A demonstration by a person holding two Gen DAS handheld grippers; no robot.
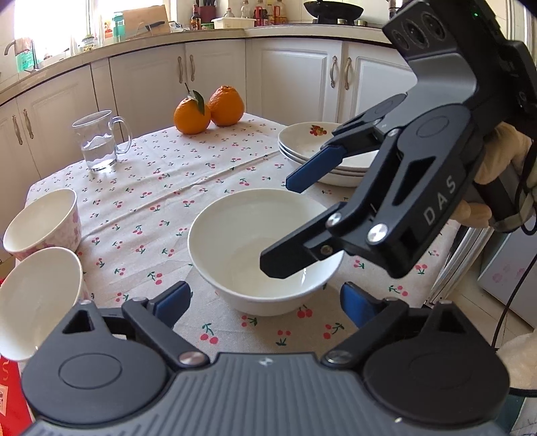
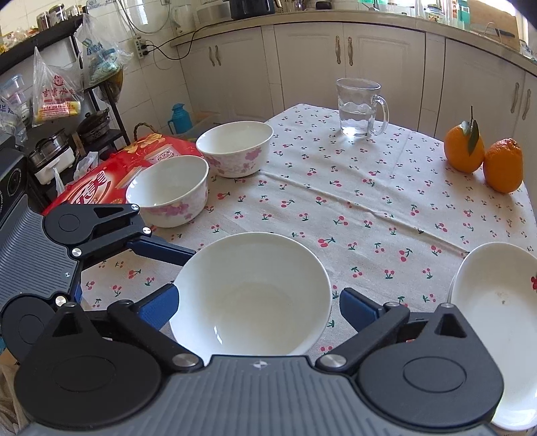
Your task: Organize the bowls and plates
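Left wrist view is showing both tongs, right (image 1: 282, 228) and left (image 1: 265, 303), gaping wide around the upright white bowl (image 1: 255, 241), gripping nothing.

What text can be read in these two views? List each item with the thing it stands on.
"DAS": printed on the side of the right tongs, seen from the left wrist.
"吉", "水": red characters on the hanging plastic bag; the rest of that print is too blurred to read.
Large white characters on the red package: partly hidden, unreadable.
Bottle labels on the counter: too small to read.
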